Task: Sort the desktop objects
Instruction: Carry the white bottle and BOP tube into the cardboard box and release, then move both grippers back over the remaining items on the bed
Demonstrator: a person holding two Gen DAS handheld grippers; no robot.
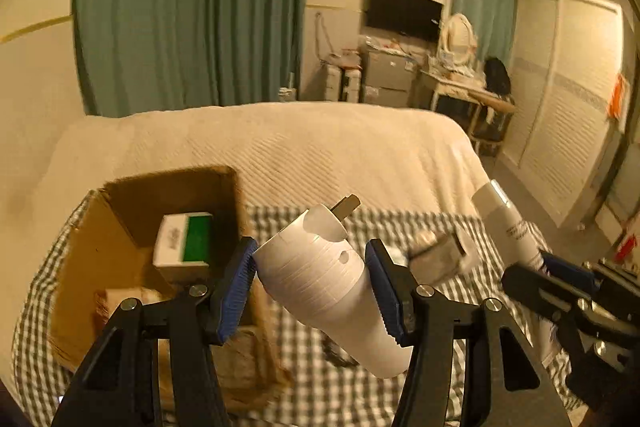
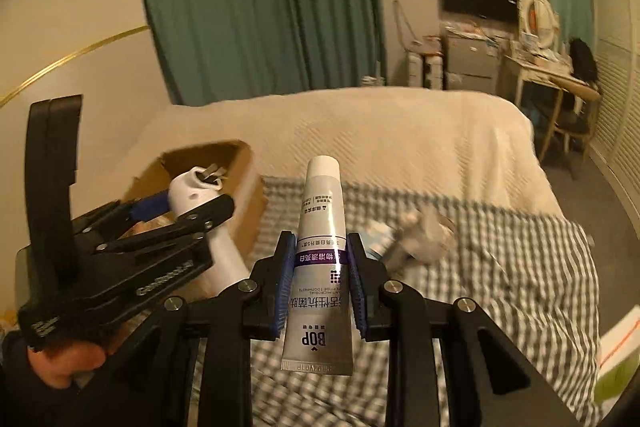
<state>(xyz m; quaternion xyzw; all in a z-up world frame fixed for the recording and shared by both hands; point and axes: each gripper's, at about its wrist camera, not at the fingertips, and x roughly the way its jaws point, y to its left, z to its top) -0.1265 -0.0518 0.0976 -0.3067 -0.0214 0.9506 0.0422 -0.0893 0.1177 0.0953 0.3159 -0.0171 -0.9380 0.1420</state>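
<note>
My left gripper (image 1: 310,267) is shut on a white cylindrical device (image 1: 320,275) with a metal tip, held above the checked cloth just right of an open cardboard box (image 1: 100,227). A white and green carton (image 1: 186,241) lies in the box. My right gripper (image 2: 320,267) is shut on a white BOP toothpaste tube (image 2: 320,247), cap pointing away. In the right wrist view the left gripper (image 2: 176,211) and the white device (image 2: 192,195) show at left, by the box (image 2: 240,183). In the left wrist view the tube (image 1: 508,223) and right gripper (image 1: 536,267) show at right.
A blurred silvery object (image 1: 444,251) lies on the checked cloth (image 1: 312,387), also in the right wrist view (image 2: 416,235). A cream bedspread (image 1: 280,147) lies beyond. A white box edge (image 2: 620,347) is at far right. Curtains, a dresser and a TV stand behind.
</note>
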